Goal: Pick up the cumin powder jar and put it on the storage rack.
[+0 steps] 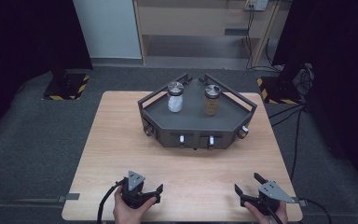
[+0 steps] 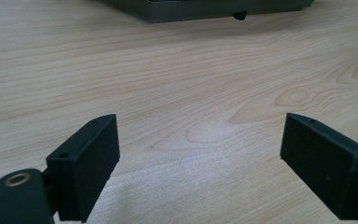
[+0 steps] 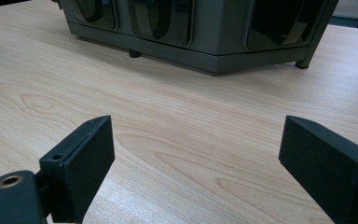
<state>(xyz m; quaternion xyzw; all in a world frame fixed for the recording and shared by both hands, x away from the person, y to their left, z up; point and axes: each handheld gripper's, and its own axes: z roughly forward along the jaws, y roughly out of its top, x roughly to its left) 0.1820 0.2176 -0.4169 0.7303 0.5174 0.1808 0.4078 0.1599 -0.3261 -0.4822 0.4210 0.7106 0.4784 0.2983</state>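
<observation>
Wooden table [image 1: 121, 154] is being shared by a grey rack [image 1: 196, 126], set toward its far side with two jars [image 1: 175, 97], while the left gripper [image 1: 142, 190] and right gripper [image 1: 248, 185] are being held spread, empty, near the front edge.

Even overhead light, dark room edges, soft shadows, slightly soft focus

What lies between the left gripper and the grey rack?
Nothing: bare wooden table runs from the open left gripper to the grey rack, as the left gripper view and high view show.
</observation>
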